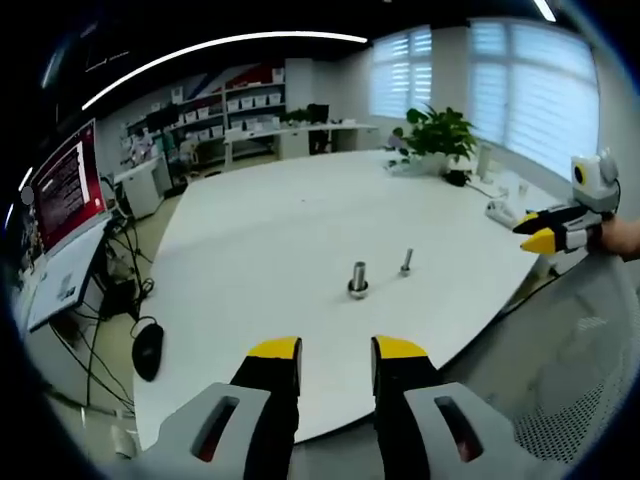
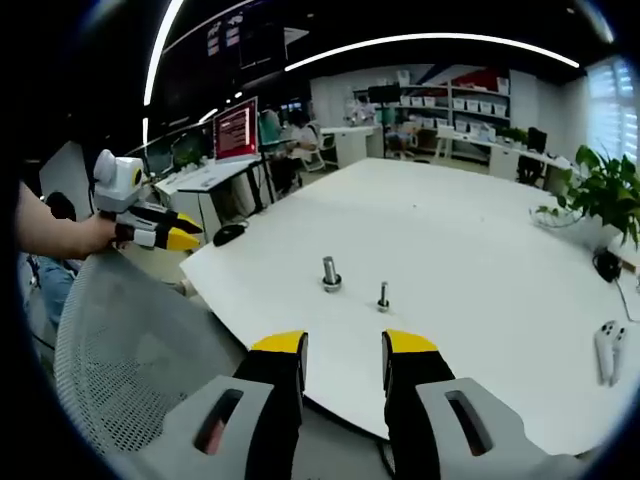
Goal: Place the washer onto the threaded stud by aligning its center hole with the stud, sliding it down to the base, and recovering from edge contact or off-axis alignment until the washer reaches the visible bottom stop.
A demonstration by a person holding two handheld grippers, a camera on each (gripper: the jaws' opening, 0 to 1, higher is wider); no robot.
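Two small metal parts stand upright near the front edge of a white table [image 1: 260, 230]. The thicker one is a short post with a wider ring at its foot [image 1: 358, 279] [image 2: 329, 272]. The thinner one is a bolt-like stud [image 1: 406, 262] [image 2: 383, 296]. No separate washer can be made out at this size. My left gripper [image 1: 336, 350] is open and empty, held off the table's edge. My right gripper [image 2: 344, 345] is likewise open with nothing between its jaws. Each gripper also shows in the other's view [image 1: 545, 232] [image 2: 165, 236], held in a hand.
A grey mesh chair back [image 2: 130, 340] [image 1: 590, 370] stands between me and the table. A potted plant [image 1: 440, 130] and a white controller [image 2: 606, 350] sit at the table's far side. A red-screened monitor [image 1: 68, 185] and shelves lie beyond.
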